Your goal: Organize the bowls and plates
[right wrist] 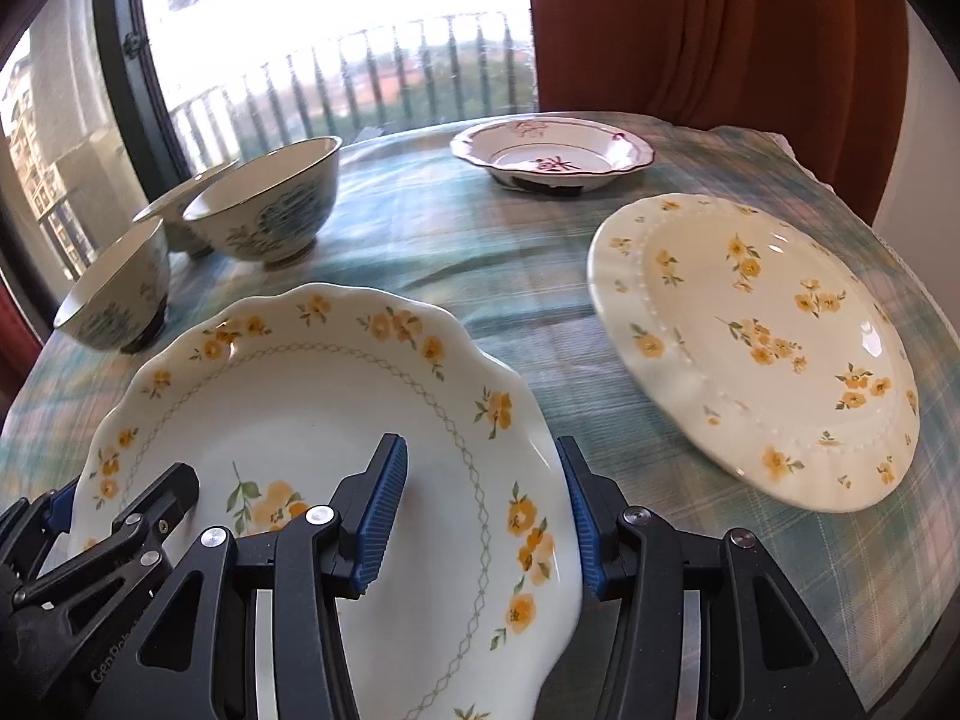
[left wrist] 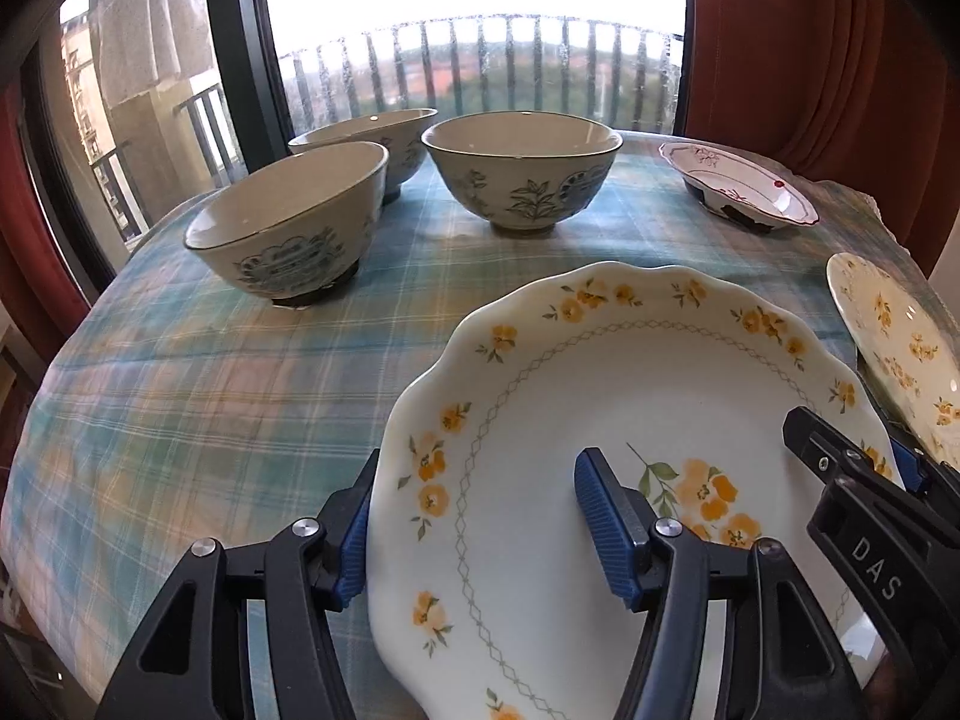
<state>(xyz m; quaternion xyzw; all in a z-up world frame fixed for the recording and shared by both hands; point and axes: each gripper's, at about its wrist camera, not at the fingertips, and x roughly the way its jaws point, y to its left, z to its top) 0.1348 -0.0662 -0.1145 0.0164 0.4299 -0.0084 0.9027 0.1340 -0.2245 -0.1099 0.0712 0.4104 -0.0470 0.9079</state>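
Left wrist view: left gripper point(left wrist: 480, 531) pinches the left rim of the scalloped yellow-flower plate point(left wrist: 600, 384), one pad under the rim, one on its face; the right gripper point(left wrist: 852, 456) grips the opposite rim. Three blue-patterned bowls point(left wrist: 522, 180) stand beyond on the plaid tablecloth point(left wrist: 180, 390). Right wrist view: right gripper point(right wrist: 486, 519) pinches the plate's point(right wrist: 312, 396) right rim; a beaded flower plate point(right wrist: 756, 348) lies apart to the right, a red-trimmed dish point(right wrist: 552, 150) further back.

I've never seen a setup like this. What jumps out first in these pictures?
A big white plate with yellow flowers fills the foreground, gripped at opposite edges by the left tongs and the right tongs. Behind it, three patterned bowls cluster by the window, and a second flowered plate lies to the right.
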